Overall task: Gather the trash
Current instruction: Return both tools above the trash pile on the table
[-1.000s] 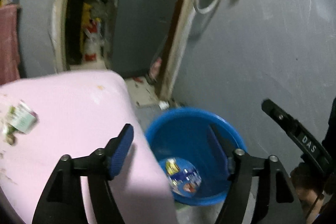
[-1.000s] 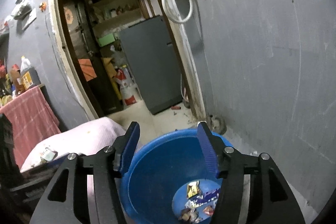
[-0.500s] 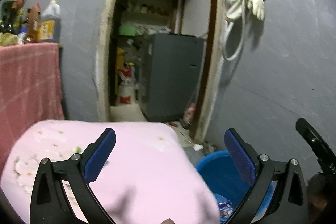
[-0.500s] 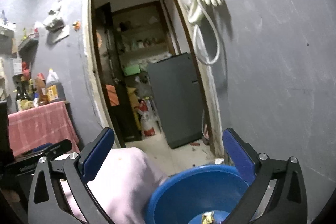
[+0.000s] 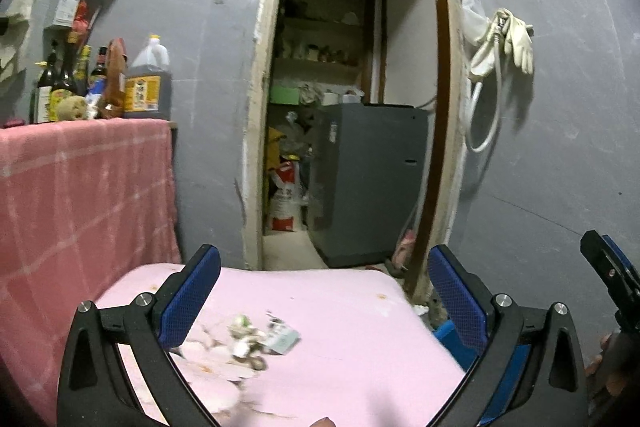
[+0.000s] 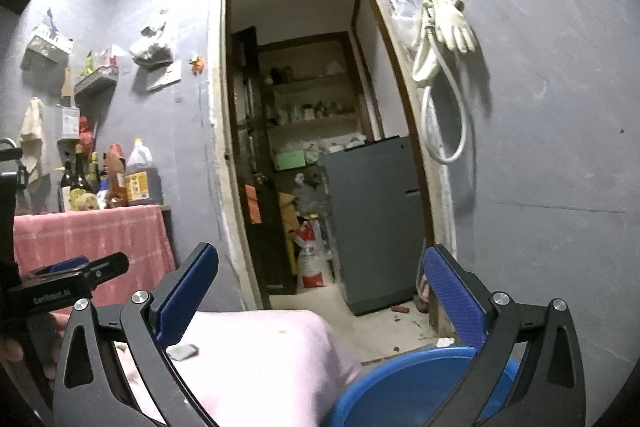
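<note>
Pink soft cushion surface (image 5: 340,311) carries the remaining trash: small crumpled wrappers and scraps (image 5: 256,337), low and between my left gripper (image 5: 324,301) fingers. Its jaws stand wide apart, nothing held. My right gripper (image 6: 320,297) is likewise spread and empty, above the round blue plastic basin (image 6: 404,383). Step in hand, I judge: reaching for the next piece. Next: lower left, close on scraps. Other gripper's label reads roughly "GenRobot.AI"; bottle labels illegible.
</note>
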`<state>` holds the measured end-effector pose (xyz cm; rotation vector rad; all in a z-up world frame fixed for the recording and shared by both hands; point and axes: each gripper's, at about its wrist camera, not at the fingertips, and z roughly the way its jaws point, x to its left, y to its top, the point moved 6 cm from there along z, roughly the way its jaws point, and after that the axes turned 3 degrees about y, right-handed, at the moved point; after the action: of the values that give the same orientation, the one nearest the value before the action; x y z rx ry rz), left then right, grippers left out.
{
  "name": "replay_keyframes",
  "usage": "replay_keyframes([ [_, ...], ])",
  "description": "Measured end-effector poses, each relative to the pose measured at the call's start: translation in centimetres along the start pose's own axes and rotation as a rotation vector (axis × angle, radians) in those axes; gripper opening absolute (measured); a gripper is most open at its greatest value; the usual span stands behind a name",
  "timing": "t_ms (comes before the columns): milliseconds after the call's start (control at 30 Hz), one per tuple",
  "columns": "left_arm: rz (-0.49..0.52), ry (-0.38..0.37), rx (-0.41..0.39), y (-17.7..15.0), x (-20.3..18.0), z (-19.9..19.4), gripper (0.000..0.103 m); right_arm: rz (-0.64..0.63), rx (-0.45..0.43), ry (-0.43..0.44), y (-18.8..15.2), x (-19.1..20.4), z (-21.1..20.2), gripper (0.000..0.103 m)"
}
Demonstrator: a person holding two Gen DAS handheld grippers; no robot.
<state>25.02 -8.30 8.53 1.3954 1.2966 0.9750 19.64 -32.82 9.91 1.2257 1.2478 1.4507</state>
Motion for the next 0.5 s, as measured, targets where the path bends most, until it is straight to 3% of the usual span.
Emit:
replay_keyframes([
  [267,-0.016,0.06,-0.015,0.3,4.7,-0.7,0.101,-0.048,0.011,0.071,-0.5,4.2,1.9,0.103],
  [500,-0.016,0.1,0.018,-1.1,8.9,-0.5,0.101,-0.128,0.088,0.127,-2.6,7.5,4.0,0.103],
])
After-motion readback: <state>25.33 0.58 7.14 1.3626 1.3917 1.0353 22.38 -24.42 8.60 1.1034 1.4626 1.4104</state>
